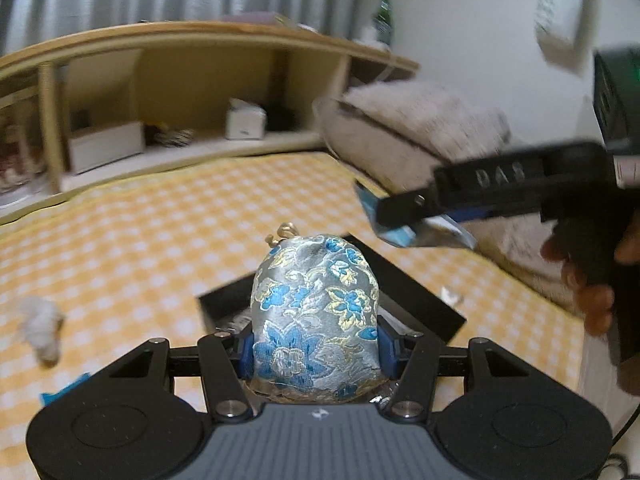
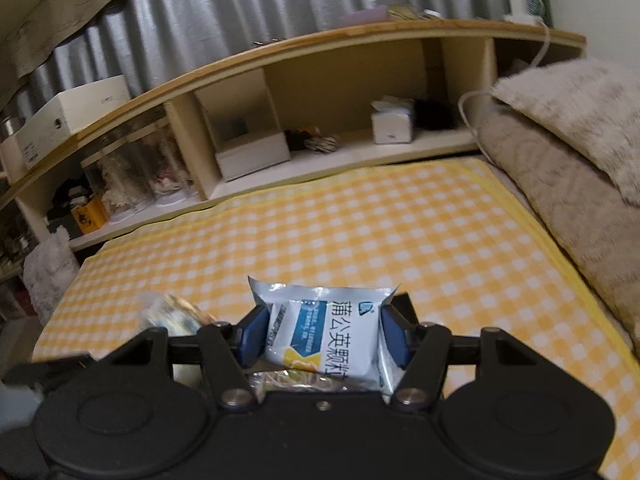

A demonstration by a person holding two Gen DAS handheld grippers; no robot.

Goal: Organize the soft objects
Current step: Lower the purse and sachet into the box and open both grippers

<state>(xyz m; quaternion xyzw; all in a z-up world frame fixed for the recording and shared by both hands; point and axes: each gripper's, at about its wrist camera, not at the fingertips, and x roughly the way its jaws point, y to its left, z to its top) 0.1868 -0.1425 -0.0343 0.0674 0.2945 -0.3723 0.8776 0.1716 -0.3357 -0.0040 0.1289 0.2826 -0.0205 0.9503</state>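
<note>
The left hand-held gripper pinches a silvery brocade pouch with blue and gold flowers, its blue pads pressed to both sides. Only the left wrist view shows what lies past it: an open black box on the bed just beyond the pouch, a small white fluffy thing well off to its left, and the right hand-held gripper coming in from the right with a person's hand on its grip.

The right wrist view alone shows what that right hand-held gripper clamps: a white and blue sachet printed with Chinese characters, squeezed between its pads.

Under both spreads a yellow checked bedcover. Beyond them runs a wooden headboard shelf holding white boxes, with grey curtains behind. To the right lie beige plush pillows.
</note>
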